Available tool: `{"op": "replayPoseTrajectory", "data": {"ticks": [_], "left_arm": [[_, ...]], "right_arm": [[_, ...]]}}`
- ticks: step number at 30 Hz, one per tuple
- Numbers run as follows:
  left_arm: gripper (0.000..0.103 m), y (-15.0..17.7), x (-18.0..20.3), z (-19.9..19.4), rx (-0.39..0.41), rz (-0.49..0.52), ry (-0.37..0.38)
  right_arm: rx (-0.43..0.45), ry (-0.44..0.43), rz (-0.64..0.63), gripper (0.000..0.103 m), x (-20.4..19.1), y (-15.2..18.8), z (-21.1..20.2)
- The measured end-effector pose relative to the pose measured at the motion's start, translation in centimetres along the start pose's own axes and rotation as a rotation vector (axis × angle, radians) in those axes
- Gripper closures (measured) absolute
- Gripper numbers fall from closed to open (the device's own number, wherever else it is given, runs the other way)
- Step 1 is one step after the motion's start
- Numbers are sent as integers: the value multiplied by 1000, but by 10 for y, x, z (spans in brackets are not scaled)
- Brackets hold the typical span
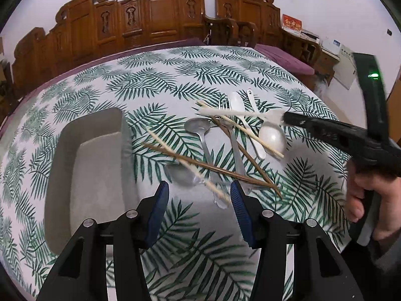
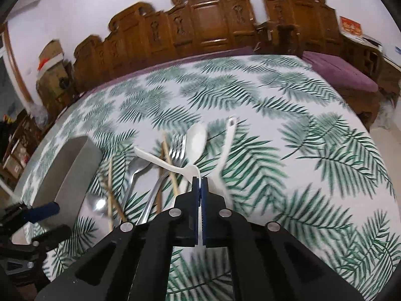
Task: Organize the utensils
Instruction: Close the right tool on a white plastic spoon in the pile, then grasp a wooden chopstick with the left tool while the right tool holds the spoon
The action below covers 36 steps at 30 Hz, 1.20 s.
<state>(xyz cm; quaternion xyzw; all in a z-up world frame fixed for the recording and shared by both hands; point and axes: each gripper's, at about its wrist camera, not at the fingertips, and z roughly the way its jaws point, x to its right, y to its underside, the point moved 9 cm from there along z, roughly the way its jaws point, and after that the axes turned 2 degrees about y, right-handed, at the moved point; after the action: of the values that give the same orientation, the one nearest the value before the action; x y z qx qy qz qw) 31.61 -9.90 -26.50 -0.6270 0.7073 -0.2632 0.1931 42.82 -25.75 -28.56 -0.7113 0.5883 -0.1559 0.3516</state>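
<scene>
Right tool (image 2: 199, 184) clamps a white plastic utensil (image 2: 160, 161) (blurred); left tool (image 1: 199, 195) gapes wide, holding nothing.

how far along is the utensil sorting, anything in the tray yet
Barely started. The grey tray looks empty, so nothing is sorted yet. In hand: the right gripper is shut on a white plastic spoon, lifted over the pile. Left: the fork, metal spoons, chopsticks. The left gripper is open.

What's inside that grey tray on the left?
Nothing that shows: the grey tray has a bare floor in the left wrist view. Its nearest corner is hidden behind the open left claw. The forks, spoons and chopsticks lie outside it on the tablecloth.
</scene>
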Motion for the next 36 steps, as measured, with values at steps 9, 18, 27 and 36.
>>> {"op": "replayPoseTrajectory", "data": {"ticks": [9,18,27,36], "left_arm": [[59,10,1,21,-45,-41,9],[66,8,13,33,-54,-80,35],[66,-6,14,74,-154,-172,18],[79,-15,13,88,-192,-228,21]], "right_arm": [[4,-7,12,101,6,-3,2],[17,27,13,101,10,-3,-2],[19,28,26,101,14,-4,-2],[32,14,37,101,12,-8,-6]]}}
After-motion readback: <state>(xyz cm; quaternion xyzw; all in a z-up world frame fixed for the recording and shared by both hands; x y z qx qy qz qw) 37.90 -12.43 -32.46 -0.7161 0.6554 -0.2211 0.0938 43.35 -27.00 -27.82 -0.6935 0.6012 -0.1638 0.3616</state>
